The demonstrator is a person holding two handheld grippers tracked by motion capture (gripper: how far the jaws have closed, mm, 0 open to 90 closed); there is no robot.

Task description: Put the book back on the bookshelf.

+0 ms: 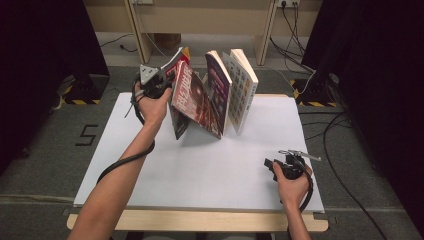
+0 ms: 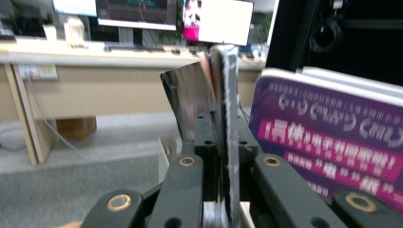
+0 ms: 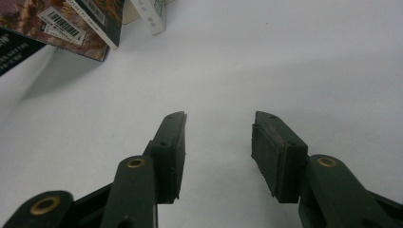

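Left gripper (image 1: 159, 80): upper left of centre in the high view, at the left end of the book row; its fingers (image 2: 205, 137) are closed tight on the top edge of the red book.
Red book (image 1: 192, 97): leftmost of the row, tilted, cover facing forward and right, lower edge on the surface; in the left gripper view its edge stands upright between the pads.
Purple book (image 1: 219, 90): just right of the red one, upright and fanned open; its purple cover with pink bands sits at the right of the left gripper view.
White book (image 1: 242, 87): right end of the row, upright, touching the purple one.
Right gripper (image 1: 290, 162): lower right of the high view, low over the surface, well apart from the books; fingers (image 3: 173, 147) spread wide with nothing between.
Surface (image 1: 210, 170): white sheet over a wooden top.
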